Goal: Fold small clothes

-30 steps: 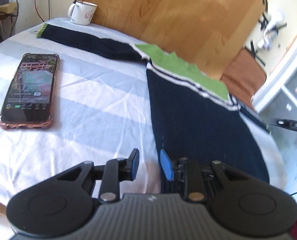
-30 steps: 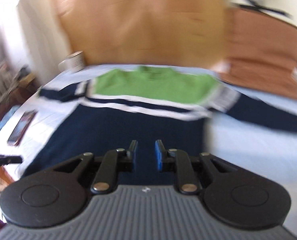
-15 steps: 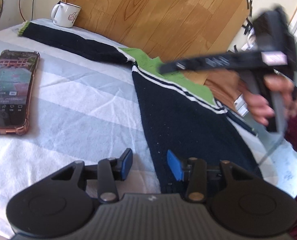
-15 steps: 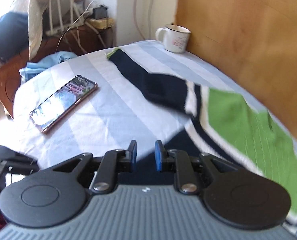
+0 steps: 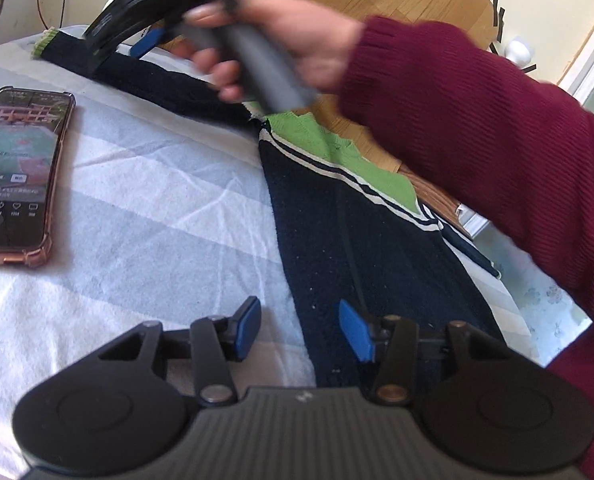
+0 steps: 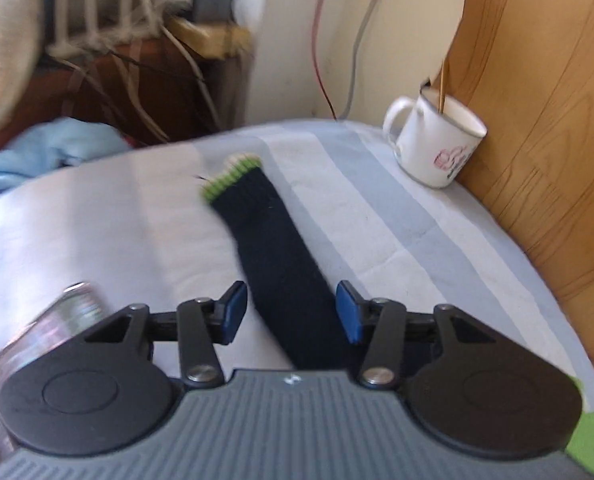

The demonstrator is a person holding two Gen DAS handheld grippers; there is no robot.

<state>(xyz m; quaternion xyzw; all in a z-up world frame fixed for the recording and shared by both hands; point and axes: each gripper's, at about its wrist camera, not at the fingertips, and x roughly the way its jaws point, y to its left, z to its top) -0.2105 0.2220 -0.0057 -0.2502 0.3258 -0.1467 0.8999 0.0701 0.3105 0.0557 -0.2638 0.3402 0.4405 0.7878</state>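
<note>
Sweater (image 5: 369, 248) lies flat, and both the left gripper (image 5: 299, 330) and right gripper (image 6: 291, 310) are wide open, holding nothing. Right one straddles the sleeve (image 6: 273, 248); a shallow pinch could grab the bedsheet (image 6: 377, 248) too.

The sweater (image 5: 361, 248) is a coarse matt knit, navy with a green yoke and white stripes; its sleeve (image 6: 281, 256) ends in a ribbed green cuff. The sheet (image 5: 157, 208) is soft creased cloth in pale stripes, matt. The phone (image 5: 15, 172) near the sheet's left edge has a glossy screen and a shiny coppery bumper. The mug (image 6: 437, 144) at the far corner looks like glossy white enamel with a dark rim. Behind it the board (image 6: 545, 128) is smooth grained wood. Both the left gripper (image 5: 299, 328) and right gripper (image 6: 291, 310) are matt black plastic with ribbed grey bodies, blue pads (image 5: 353, 332) and metal pins. The person's cuff (image 5: 477, 128) is ribbed maroon knit.
</note>
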